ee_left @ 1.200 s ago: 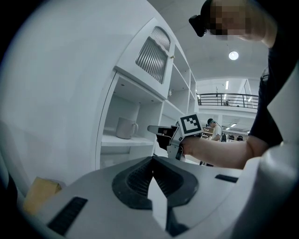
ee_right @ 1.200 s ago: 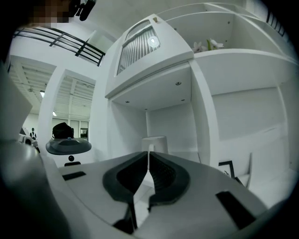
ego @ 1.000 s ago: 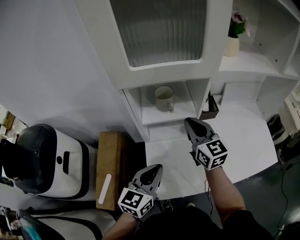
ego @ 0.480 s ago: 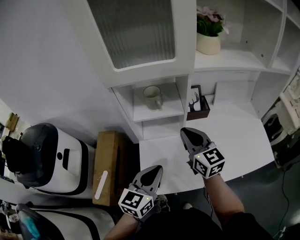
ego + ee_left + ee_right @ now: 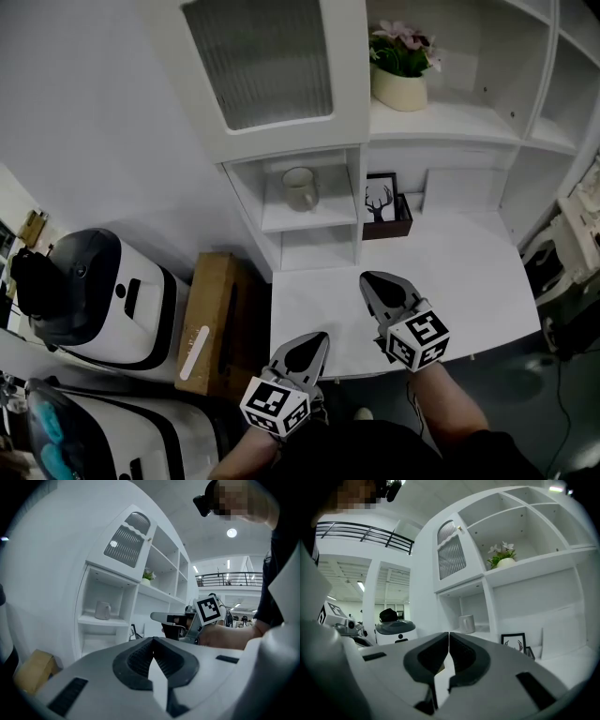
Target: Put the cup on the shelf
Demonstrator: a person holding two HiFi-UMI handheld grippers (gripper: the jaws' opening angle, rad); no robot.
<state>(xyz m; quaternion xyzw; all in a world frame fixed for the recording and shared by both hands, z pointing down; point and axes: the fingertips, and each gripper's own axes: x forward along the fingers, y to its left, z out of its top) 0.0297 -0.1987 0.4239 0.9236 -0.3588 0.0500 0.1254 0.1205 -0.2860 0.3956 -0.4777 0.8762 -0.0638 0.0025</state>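
Observation:
A pale cup (image 5: 300, 187) stands upright on the middle board of the small white shelf cubby (image 5: 328, 214), with nothing holding it. My right gripper (image 5: 372, 279) hovers shut and empty over the white desk, well short of the cubby. Shut and empty too, my left gripper (image 5: 316, 337) sits lower, at the desk's front edge. The left gripper view has the cup (image 5: 102, 610) far off on its shelf, with the right gripper (image 5: 161, 617) to the right of it. Beyond the closed jaws in the right gripper view, the cup (image 5: 466, 624) is visible.
A potted plant (image 5: 401, 70) sits on the upper shelf, and a framed deer picture (image 5: 382, 202) leans at the back of the white desk (image 5: 469, 272). A ribbed-glass cabinet door (image 5: 262, 61) is above the cubby. A cardboard box (image 5: 206, 319) and a white machine (image 5: 94, 300) stand on the left.
The right gripper has drawn back from the shelf toward the desk's front. The head view has shifted, showing more of the upper shelves. The cup stays on its shelf.

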